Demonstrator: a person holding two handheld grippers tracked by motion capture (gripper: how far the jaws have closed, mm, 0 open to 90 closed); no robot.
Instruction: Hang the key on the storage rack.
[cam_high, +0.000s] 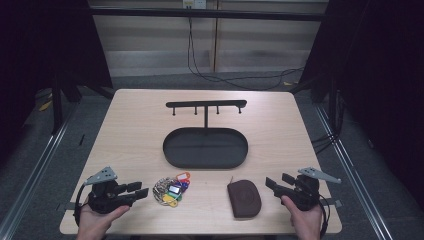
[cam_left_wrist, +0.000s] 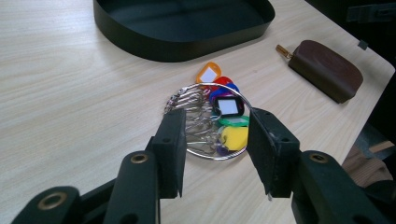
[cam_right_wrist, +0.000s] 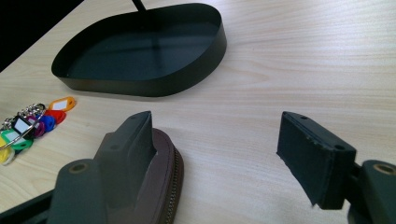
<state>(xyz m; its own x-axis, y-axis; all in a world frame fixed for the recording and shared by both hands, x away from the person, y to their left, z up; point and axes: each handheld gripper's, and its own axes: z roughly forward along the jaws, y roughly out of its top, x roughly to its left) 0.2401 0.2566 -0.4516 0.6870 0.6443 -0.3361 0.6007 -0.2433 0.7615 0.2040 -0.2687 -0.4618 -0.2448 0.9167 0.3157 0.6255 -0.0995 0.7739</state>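
Two tongs rest at the near edge of the worktop, one in each hand. The left tongs stand partly open with nothing between the jaws, aimed at a bunch of keys just in front of them. The right tongs gape wide and hold nothing; in the right gripper view one jaw hangs over the edge of a brown pouch.

Taking the black tray as landmark: the keys lie on the near side of it, toward its left end, well clear of its rim. Their big ring lies flat, and the coloured tags fan out toward the tray. The tags' white label windows show no writing that can be read. The pouch lies near the tray's right end, its long axis running toward the tray, zip pull at the tray end. A hook stand rises from the tray's far side.
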